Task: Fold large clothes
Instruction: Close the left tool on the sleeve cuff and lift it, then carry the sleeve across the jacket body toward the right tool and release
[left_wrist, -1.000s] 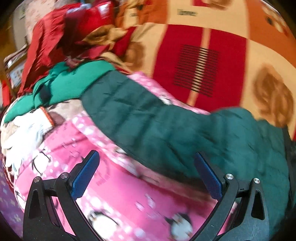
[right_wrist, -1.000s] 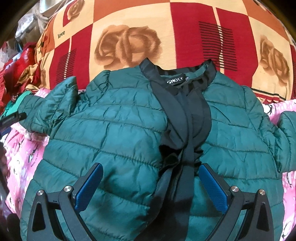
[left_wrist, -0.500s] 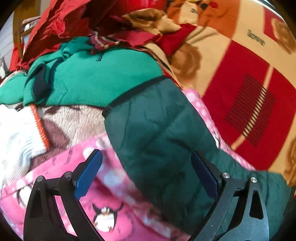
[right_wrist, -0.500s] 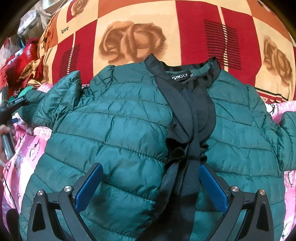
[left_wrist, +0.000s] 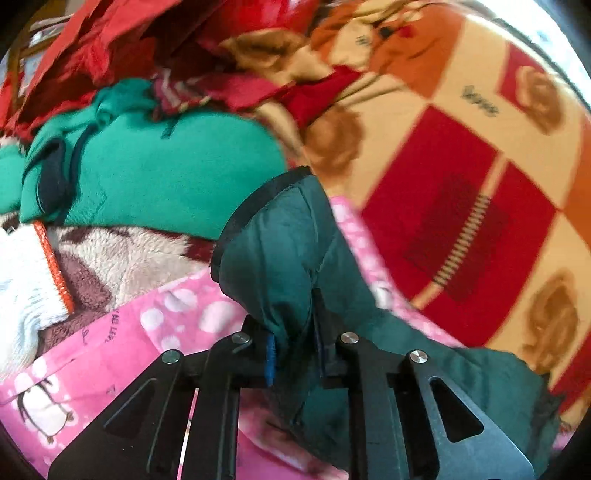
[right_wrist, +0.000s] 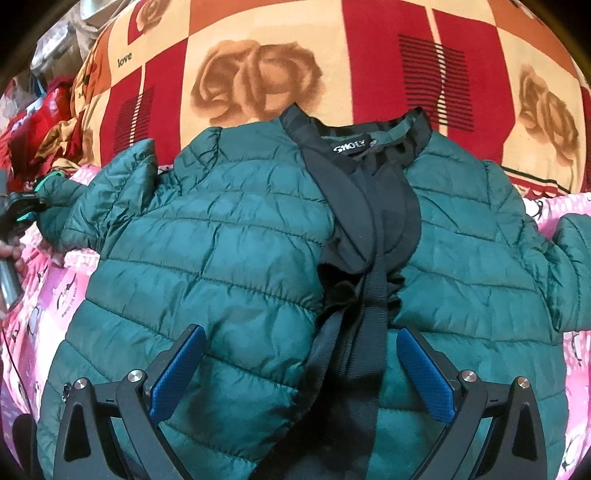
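Left gripper (left_wrist: 294, 356) closing, apparently pinching the sleeve (left_wrist: 280, 251).

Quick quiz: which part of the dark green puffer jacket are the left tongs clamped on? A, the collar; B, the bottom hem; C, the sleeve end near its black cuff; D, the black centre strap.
C: in the left wrist view the left tongs pinch the bunched sleeve of the jacket just below its black cuff, jaws closing.
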